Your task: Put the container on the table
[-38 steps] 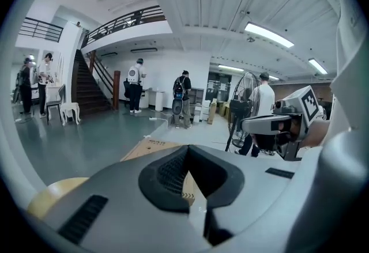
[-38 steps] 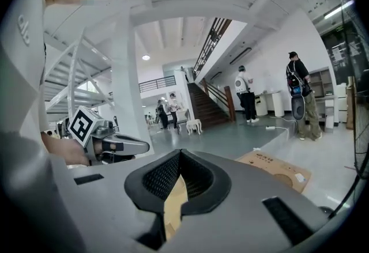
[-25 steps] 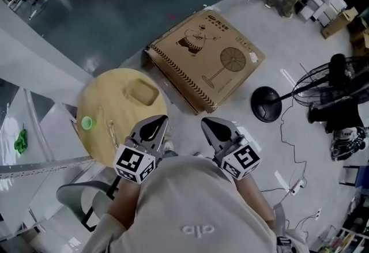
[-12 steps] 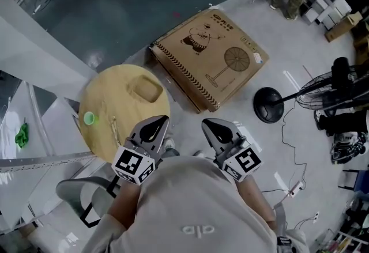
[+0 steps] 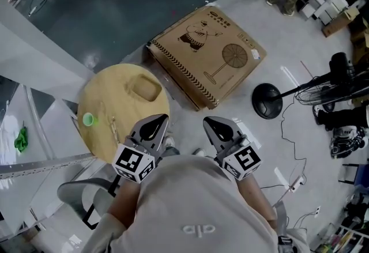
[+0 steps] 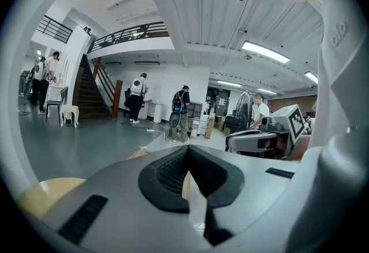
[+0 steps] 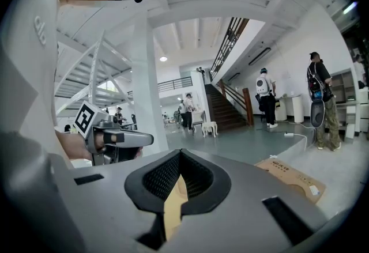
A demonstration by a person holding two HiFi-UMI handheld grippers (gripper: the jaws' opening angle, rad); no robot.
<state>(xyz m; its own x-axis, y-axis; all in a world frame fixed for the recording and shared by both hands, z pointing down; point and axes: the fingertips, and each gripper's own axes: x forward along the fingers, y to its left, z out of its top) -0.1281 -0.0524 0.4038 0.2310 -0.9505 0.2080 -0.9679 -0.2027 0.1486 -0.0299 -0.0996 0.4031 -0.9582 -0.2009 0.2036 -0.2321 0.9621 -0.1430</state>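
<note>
A shallow tan container (image 5: 144, 89) with rounded corners rests on the round wooden table (image 5: 104, 96), towards its far right side. Both grippers are held close to the person's chest, pointing away from the body. My left gripper (image 5: 154, 125) hangs over the table's near right edge, short of the container, and its jaws are shut with nothing between them (image 6: 187, 151). My right gripper (image 5: 214, 125) is over the floor to the right of the table, shut and empty as well (image 7: 180, 157). Each gripper shows in the other's view.
A small green cup (image 5: 87, 120) and a thin stick (image 5: 113, 129) lie on the table's near left part. A large cardboard fan box (image 5: 207, 56) lies on the floor beyond. A black fan base (image 5: 267, 103) with its cable stands to the right. People stand far off.
The head view has shifted slightly. Both grippers stay shut in the same place in front of the body, and nothing on the table has moved.
</note>
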